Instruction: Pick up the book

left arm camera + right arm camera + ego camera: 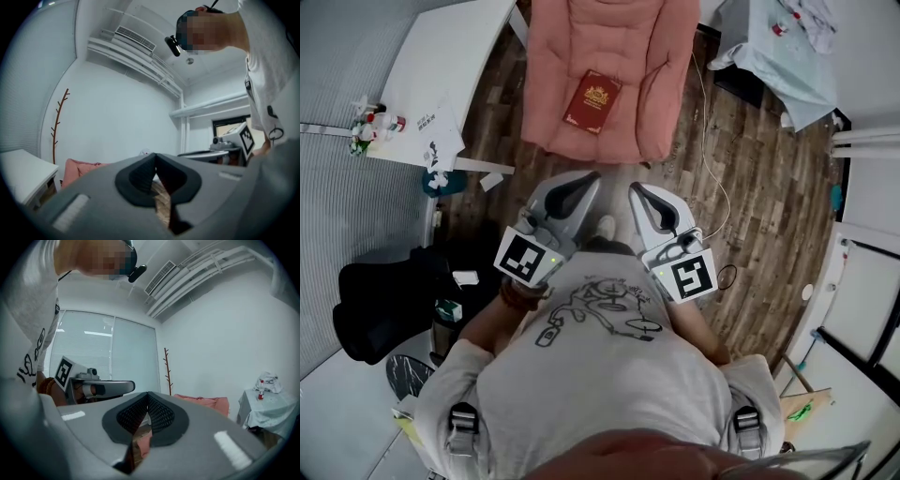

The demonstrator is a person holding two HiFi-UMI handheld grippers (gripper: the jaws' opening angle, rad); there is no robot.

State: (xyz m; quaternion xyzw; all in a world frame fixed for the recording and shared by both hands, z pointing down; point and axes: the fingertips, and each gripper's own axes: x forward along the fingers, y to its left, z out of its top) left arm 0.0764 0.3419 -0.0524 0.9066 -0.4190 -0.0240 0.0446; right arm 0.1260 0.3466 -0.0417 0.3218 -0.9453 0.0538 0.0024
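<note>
A dark red book [592, 101] with a gold crest lies flat on the seat of a pink padded chair [619, 42] at the top middle of the head view. My left gripper [589, 181] and right gripper [639, 193] are held side by side in front of my chest, both pointing level toward the chair and well short of it. Both are shut with nothing between the tips. In the left gripper view the left gripper [155, 156] has its black pads touching; the right gripper [147, 395] looks the same in its own view. The pink chair [206, 402] shows low beyond it.
A white table [450, 56] with small bottles stands at the left, a cloth-covered table [787, 56] at the upper right. A thin cable [712, 178] trails over the wooden floor [750, 187]. A black bag [384, 300] lies at the lower left. A coat stand [168, 369] is by the wall.
</note>
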